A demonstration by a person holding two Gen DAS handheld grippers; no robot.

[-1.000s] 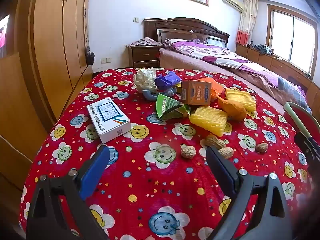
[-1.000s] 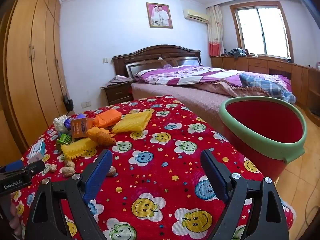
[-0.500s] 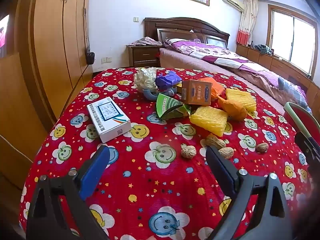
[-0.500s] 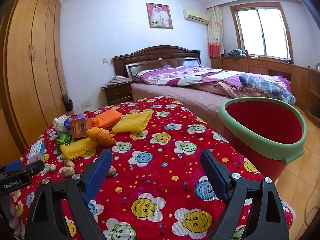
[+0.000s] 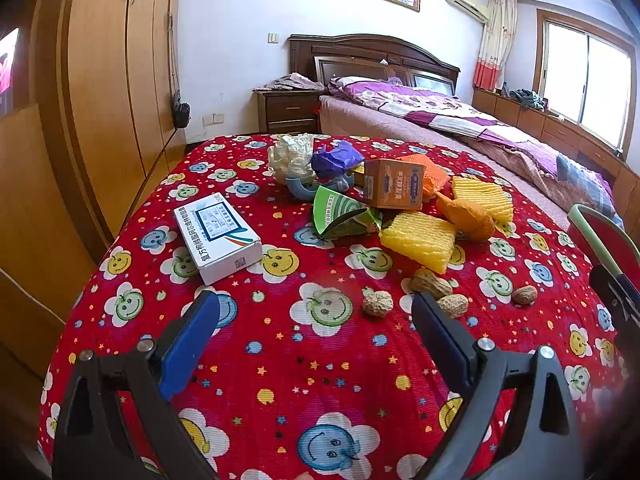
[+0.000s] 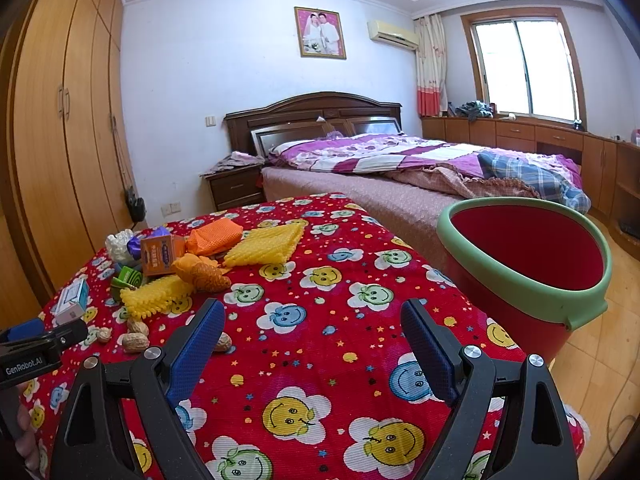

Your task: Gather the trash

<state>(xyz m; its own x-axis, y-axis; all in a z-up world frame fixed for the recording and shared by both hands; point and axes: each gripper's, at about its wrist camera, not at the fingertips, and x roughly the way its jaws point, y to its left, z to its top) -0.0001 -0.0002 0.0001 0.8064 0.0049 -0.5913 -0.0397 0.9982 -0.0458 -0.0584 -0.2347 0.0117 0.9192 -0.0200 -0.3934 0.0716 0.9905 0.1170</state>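
Trash lies on a table with a red smiley-print cloth [image 5: 328, 364]: a white medicine box [image 5: 218, 236], a green wrapper [image 5: 340, 212], an orange carton [image 5: 394, 190], yellow foam nets [image 5: 418, 240], orange netting [image 5: 466, 216], crumpled white and purple wrappers [image 5: 312, 156], and several peanuts [image 5: 378, 303]. My left gripper [image 5: 316, 324] hovers open over the cloth, just short of the peanuts, holding nothing. My right gripper [image 6: 312, 328] is open and empty over the table's right half. A red bin with a green rim [image 6: 524, 256] stands off the table's right edge.
A bed [image 6: 400, 164] with purple bedding lies beyond the table, with a nightstand [image 6: 232, 184] beside it. Wooden wardrobes [image 5: 104, 92] line the left wall. The left gripper's body [image 6: 36, 348] shows at the left edge of the right wrist view.
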